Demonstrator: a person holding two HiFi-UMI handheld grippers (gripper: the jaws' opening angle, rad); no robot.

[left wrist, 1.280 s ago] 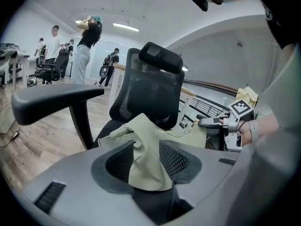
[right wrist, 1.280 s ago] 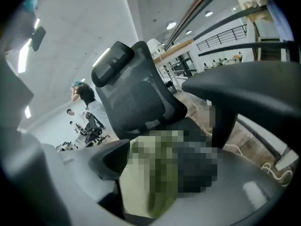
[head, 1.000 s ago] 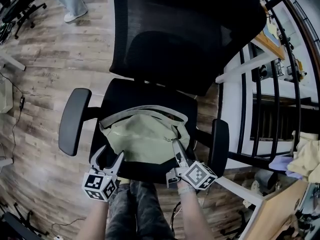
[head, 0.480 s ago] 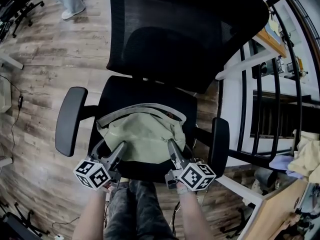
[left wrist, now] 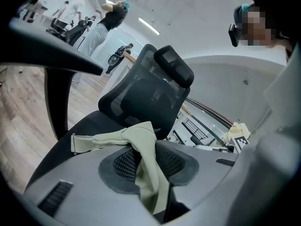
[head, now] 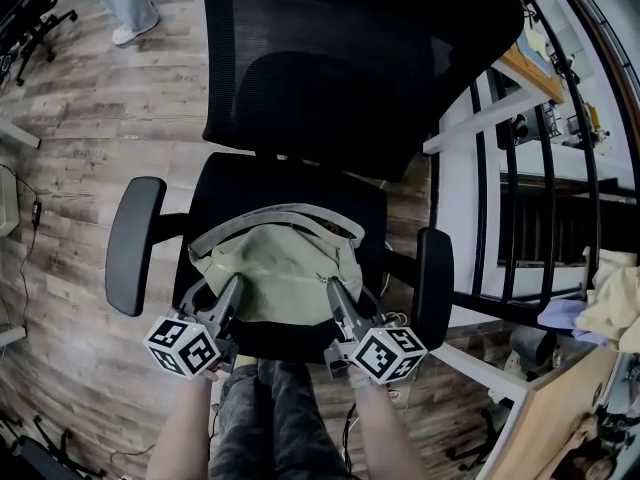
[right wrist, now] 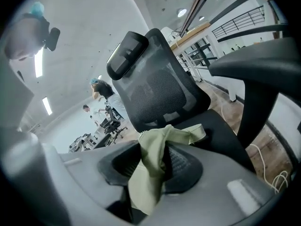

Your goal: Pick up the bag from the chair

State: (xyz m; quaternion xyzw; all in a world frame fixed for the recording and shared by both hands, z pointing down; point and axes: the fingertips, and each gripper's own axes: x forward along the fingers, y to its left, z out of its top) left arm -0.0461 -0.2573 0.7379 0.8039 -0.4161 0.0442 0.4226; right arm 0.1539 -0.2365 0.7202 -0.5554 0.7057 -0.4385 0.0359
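- the pale green bag (head: 280, 268) lies on the black seat of the chair (head: 290, 183), toward the seat's front edge, in the lower middle of the head view and between the two armrests (head: 130, 243).
- the left hand-held gripper (head: 212, 293) reaches the bag's lower-left corner and the right hand-held gripper (head: 345, 298) its lower-right corner, so the bag spans the gap between them.
- in the left gripper view, the left hand-held gripper (left wrist: 146, 161) has just been closing. its jaws now stand narrow, with a fold of the bag's cloth (left wrist: 143, 142) pinched between the dark textured pads. a flat strap (left wrist: 94, 141) trails off to the left over the seat.
- in the right gripper view, the right hand-held gripper (right wrist: 149, 166) has also just been closing. its jaws are narrow and clamped on a bunched fold of the bag (right wrist: 151, 149), and loose cloth hangs down below the pads.
- the bag's body rests on the seat in the head view, with its grey-edged opening toward the backrest (head: 330, 58).
- the only print to be seen is the black-and-white square markers on the left cube (head: 183, 346) and the right cube (head: 388, 353).
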